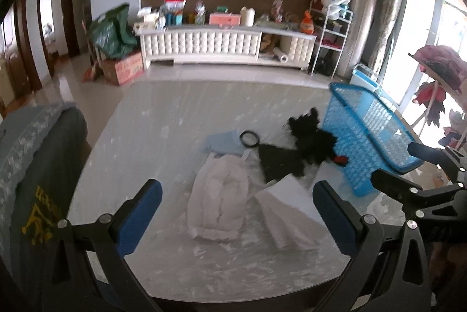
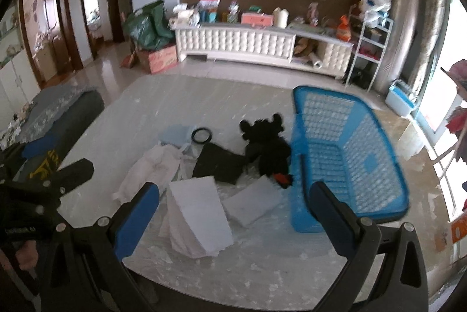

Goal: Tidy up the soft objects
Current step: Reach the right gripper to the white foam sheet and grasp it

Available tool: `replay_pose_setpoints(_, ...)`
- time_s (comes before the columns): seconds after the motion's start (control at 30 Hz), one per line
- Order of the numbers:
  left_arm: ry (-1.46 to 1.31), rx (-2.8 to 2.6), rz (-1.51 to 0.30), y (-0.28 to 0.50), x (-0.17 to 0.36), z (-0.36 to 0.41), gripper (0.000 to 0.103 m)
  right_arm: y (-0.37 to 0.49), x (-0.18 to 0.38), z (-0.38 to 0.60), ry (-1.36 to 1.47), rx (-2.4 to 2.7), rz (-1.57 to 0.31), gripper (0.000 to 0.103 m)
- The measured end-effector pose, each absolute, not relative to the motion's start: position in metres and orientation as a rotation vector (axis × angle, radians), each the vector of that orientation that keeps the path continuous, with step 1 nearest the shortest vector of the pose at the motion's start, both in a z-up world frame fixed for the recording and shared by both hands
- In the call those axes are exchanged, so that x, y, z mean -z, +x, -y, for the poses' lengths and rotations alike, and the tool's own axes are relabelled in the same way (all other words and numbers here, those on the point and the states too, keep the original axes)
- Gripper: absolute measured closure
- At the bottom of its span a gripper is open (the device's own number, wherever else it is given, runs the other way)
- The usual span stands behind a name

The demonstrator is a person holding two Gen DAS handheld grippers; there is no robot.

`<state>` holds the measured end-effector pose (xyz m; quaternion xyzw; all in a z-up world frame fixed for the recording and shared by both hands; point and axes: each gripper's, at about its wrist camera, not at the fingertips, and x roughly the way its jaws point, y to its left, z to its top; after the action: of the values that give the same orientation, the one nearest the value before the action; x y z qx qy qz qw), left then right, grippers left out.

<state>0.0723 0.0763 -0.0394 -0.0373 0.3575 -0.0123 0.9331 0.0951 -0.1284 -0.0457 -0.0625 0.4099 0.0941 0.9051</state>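
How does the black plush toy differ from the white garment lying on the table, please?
The black plush toy is dark and bulky, touching the blue basket; the white garment is pale, crumpled flat, and lies apart from the basket. Both rest on the table, ungripped.

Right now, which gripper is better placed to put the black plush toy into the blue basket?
Probably the right gripper. Its open jaws face the black plush toy and the blue basket beside it; the left gripper frames the white garment, farther from the basket.
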Motion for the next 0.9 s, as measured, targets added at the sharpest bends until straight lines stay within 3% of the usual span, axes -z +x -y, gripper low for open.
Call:
replay_pose_setpoints(0.47,-0.115,-0.017,-0.924,0.103,0.116,-0.127,0.0,0.117,0.117,0.079,-0.201,-0.307,-1.135,0.0)
replay_pose_setpoints(0.6,-0.098,-0.006,-0.965,0.106,0.132,-0.129,0.0,0.124,0.134,0.067,-0.211,-0.316,-1.185,0.009)
replay_pose_setpoints(0.73,-0.105,0.008,-1.002,0.111,0.147,-0.134,0.0,0.124,0.148,0.061,-0.216,-0.313,-1.242,0.01)
replay_pose_setpoints(0.9,-0.117,0.019,-1.031,0.115,0.162,-0.144,0.0,0.124,0.165,0.058,-0.222,-0.297,-1.304,0.017)
